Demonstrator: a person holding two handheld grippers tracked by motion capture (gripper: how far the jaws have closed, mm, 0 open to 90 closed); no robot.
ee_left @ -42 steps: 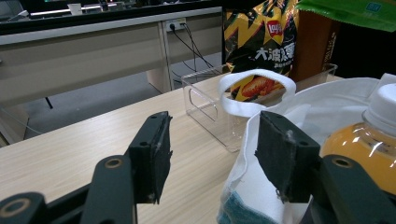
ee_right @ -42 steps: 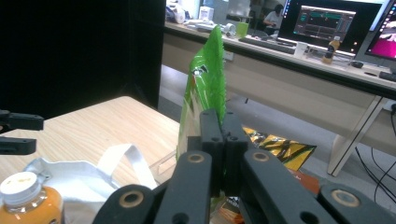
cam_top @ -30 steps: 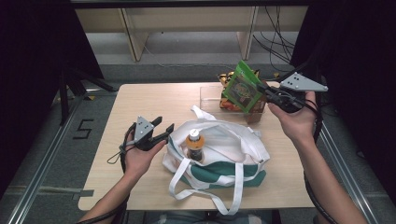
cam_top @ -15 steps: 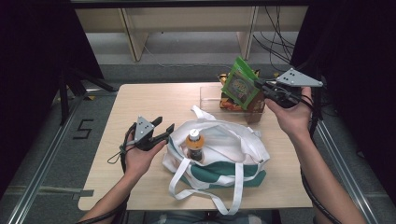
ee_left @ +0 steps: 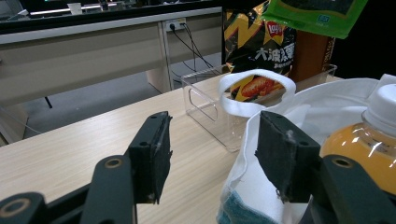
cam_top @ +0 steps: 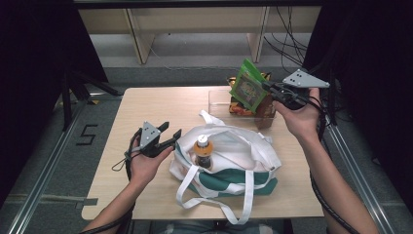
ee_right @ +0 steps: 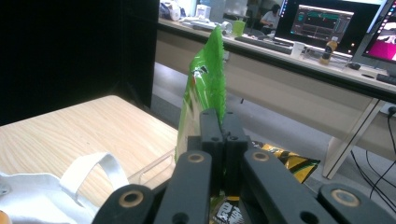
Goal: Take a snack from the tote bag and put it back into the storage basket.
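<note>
Right tool (cam_top: 267, 87) is up over the counter's (cam_top: 146, 107) far right corner, jaws clamped tight on the edge of the green snack packet (cam_top: 248, 88), which hangs in the air above the clear plastic bin (cam_top: 219, 100). A black chip bag (ee_left: 257, 42) stands in that bin. Left tool (cam_top: 173, 137) sits low near the left edge, jaws spread wide and gripping nothing, one jaw just at the rim of the white-and-green tote bag (cam_top: 243, 161). An orange drink bottle (cam_top: 202, 151) stands upright inside the tote, mid-counter.
</note>
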